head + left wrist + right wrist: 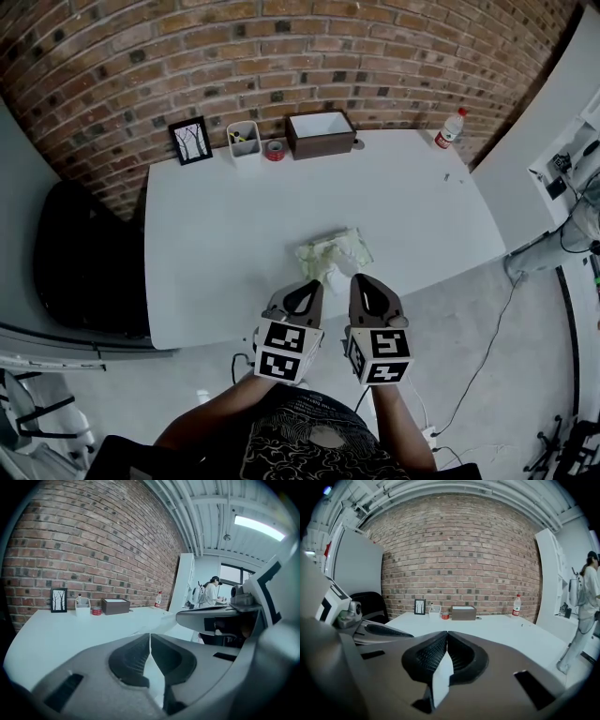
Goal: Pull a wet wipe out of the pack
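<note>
The left gripper [312, 287] and right gripper [359, 279] each pinch a white wet wipe [440, 677], the pack [337, 248] lying just ahead of their tips; an uneven tug could tear the sheet or drag the pack off the table [216, 234].

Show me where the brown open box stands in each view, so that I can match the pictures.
Head view: brown box at the far edge of the table, top centre.
Left gripper view: brown box left of centre, below the brick wall.
Right gripper view: brown box near the centre, above the jaws.
Shared landmark: the framed tree picture, left of the box in every view.
</note>
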### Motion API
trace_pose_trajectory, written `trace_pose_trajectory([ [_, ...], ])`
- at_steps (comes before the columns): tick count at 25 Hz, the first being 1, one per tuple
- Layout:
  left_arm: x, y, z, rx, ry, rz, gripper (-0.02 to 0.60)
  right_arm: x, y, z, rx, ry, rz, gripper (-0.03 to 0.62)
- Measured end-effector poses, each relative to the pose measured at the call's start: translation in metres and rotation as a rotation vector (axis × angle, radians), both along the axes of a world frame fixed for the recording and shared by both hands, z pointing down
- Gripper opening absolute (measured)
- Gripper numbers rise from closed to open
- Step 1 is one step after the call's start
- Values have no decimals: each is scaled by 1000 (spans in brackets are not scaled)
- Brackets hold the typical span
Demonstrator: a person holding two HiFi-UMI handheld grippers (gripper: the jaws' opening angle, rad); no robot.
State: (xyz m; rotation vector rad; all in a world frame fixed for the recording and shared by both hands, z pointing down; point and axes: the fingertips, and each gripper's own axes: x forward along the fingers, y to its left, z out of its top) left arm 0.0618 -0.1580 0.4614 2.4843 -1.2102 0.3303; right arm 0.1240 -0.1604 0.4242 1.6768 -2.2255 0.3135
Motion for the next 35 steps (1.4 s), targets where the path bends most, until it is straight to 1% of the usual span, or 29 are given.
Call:
trace_pose_trajectory([
  [7, 6, 21, -6, 30, -10, 4, 12, 2, 25, -4, 37, -28, -1, 18],
  [18, 18, 54, -19, 63, -27, 15, 12, 4, 65, -5, 43, -57, -8, 18],
  [28, 33, 85, -20, 69, -34, 31, 12, 11, 100, 3, 26, -70, -11, 18],
  [35, 43, 99, -19, 66, -43, 49, 12, 18, 110, 3, 32, -79, -4, 18],
])
